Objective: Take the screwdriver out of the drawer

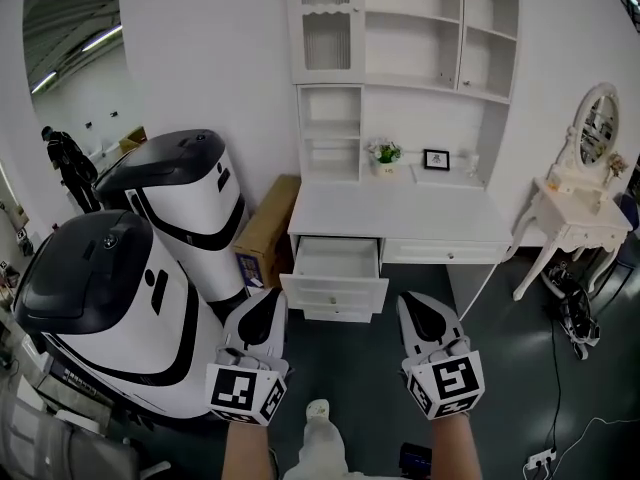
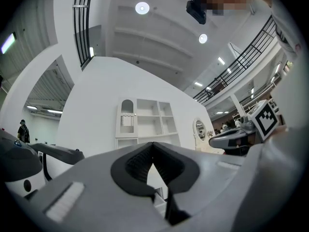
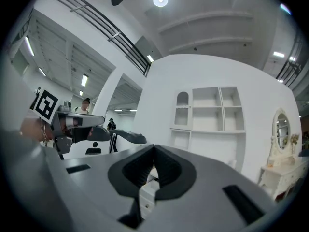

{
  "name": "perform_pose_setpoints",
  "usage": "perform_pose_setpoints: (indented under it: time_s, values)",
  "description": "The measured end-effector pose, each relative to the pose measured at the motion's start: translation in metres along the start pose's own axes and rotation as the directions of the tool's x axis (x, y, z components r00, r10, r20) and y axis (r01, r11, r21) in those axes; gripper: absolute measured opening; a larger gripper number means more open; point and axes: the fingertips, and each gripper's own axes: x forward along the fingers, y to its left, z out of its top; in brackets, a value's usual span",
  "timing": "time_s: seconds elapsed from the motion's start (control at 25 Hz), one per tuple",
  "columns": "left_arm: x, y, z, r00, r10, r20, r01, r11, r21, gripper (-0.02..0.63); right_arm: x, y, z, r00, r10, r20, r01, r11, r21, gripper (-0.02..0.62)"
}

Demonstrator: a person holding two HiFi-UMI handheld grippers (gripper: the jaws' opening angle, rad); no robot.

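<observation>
Jaws together: right gripper (image 3: 153,151) before white shelves (image 3: 208,111)

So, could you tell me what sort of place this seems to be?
Likely a staged bedroom corner inside a big hall or lab, not a home: a white desk with an open drawer, a vanity table, and large white-and-black machines parked beside them.

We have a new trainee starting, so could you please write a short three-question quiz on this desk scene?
1. True or false: a drawer of the white desk stands pulled out.
2. Multiple choice: the left gripper and right gripper are A) both shut and empty, B) both holding a tool, C) both wide open.
3. Fill in: on the desk, beside the small plant, stands a framed ____.
Key: 1 true; 2 A; 3 picture.
</observation>
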Motion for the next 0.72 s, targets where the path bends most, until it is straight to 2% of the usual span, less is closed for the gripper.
perform_pose_setpoints:
  time_s: [0.56,0.72]
  values:
    - [0.167,0.126,-0.071,0.997,-0.075,-0.022,0.074,0.996,-0.046,0.008,0.205,-0.053,-0.030,0.996,-0.062,-0.064,0.060,0.998,-0.034,0.006]
    - [0.204,0.154,-0.097,0.995,-0.093,-0.047,0.089,0.992,-0.085,0.008,0.251,-0.065,-0.044,0.993,-0.074,-0.096,0.071,0.997,-0.035,0.006]
